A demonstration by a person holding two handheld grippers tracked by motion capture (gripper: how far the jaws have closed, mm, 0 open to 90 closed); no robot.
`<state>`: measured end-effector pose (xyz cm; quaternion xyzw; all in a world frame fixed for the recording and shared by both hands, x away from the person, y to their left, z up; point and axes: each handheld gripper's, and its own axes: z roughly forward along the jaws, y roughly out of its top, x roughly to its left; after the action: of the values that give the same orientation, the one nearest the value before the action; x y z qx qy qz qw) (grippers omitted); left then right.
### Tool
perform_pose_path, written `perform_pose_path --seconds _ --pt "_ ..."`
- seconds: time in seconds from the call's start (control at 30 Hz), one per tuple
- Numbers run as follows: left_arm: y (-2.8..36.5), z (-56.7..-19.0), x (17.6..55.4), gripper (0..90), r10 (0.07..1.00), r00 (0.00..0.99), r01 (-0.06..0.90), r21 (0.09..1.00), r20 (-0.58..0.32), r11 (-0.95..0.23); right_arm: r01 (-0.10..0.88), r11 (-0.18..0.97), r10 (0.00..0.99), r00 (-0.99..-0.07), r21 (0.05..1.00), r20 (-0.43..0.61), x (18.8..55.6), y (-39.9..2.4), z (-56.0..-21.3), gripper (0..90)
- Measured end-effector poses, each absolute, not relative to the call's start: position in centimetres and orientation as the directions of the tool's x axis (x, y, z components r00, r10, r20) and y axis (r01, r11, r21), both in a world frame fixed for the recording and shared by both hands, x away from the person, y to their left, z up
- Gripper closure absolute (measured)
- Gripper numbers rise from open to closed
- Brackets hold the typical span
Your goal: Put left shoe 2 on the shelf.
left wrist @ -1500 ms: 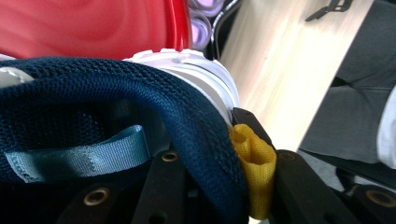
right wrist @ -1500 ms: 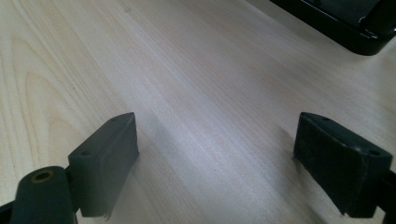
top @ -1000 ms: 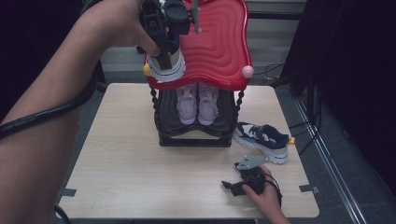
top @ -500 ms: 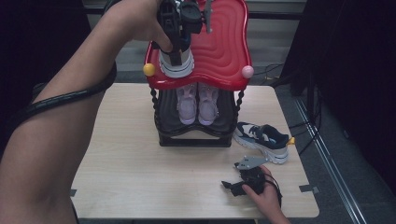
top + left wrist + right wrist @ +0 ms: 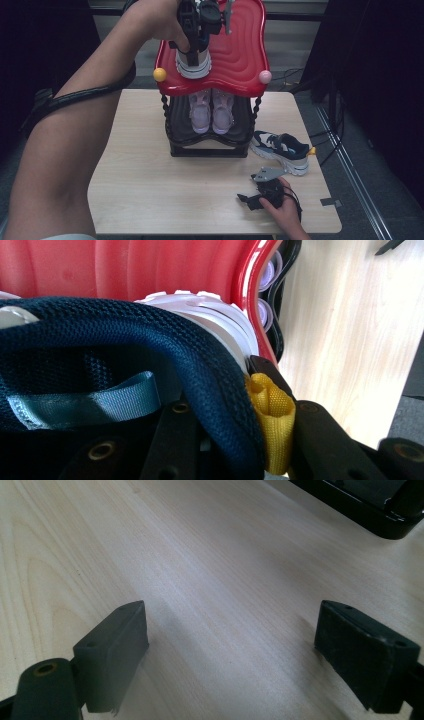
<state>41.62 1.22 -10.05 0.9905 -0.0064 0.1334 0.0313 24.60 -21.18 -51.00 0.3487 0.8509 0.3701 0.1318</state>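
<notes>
My left gripper (image 5: 196, 37) pinches a navy sneaker (image 5: 193, 62) by its collar over the red top shelf (image 5: 240, 55) of the shoe rack. Lower right, my right gripper (image 5: 262, 192) rests on the table (image 5: 150, 190), jaws spread wide, nothing between them.

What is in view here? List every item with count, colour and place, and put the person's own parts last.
Shoe rack: one, red wavy top shelf with a black lower shelf, at the table's far middle.
Knobs: two, yellow and pink, on the top shelf's front corners.
Held sneaker: one, navy with white sole, on the red shelf's left part.
Pink sneakers: two, side by side on the lower shelf.
Loose sneaker: one, navy and white, on the table right of the rack.
Table: one, light wood.
Left gripper: black, shut on the held sneaker's collar.
Right gripper: black, open, resting low at the table's near edge.
</notes>
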Motion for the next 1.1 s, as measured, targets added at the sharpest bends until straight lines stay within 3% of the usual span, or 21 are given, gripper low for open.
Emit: perform_pose_path --seconds 1.1 --pt "0.7 -10.9 42.9 72.9 -0.043 0.962 -0.06 0.054 0.271 -0.997 0.494 0.485 0.69 -0.723 0.722 0.03 24.6 -21.2 -51.0 13.1"
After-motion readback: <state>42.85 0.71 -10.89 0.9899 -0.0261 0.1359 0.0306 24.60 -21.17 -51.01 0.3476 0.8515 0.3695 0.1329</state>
